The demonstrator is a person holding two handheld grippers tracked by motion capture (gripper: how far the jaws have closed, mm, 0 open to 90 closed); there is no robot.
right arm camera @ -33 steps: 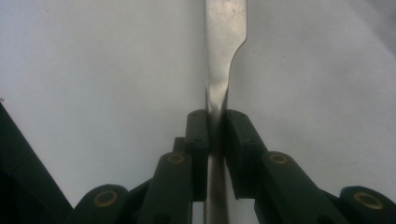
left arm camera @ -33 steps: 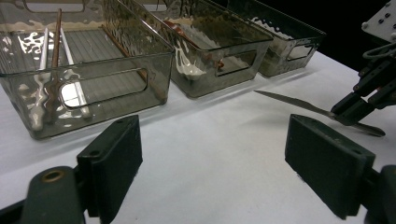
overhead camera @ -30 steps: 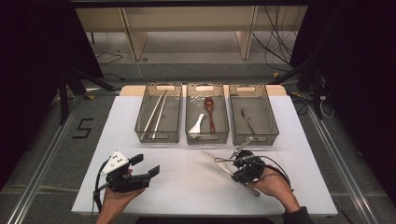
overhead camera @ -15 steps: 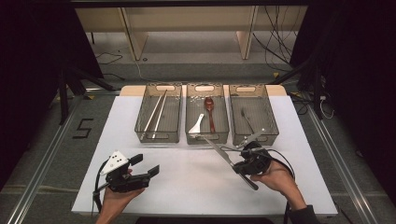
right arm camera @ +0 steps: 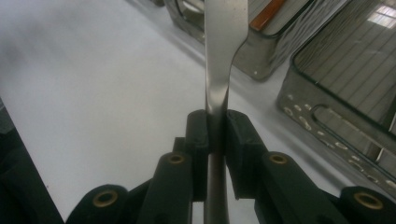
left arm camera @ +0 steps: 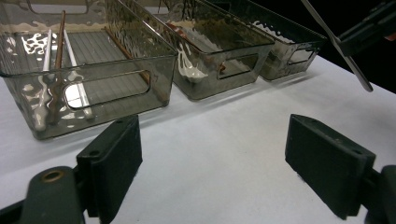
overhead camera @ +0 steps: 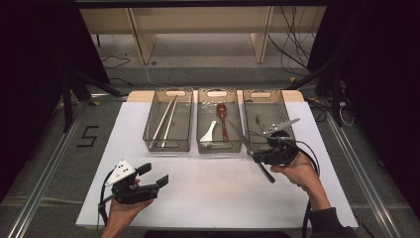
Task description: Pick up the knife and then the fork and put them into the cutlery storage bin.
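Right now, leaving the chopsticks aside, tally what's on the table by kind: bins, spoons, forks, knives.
Clear bins: 3
Spoons, one white and one brown, in the middle bin: 2
Fork, in the right bin: 1
Metal knife, clamped in the right hand-held gripper: 1
Total: 7

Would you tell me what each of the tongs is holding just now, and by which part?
The right tongs are shut on a metal knife, gripped partway along it. The left tongs are open and hold nothing.
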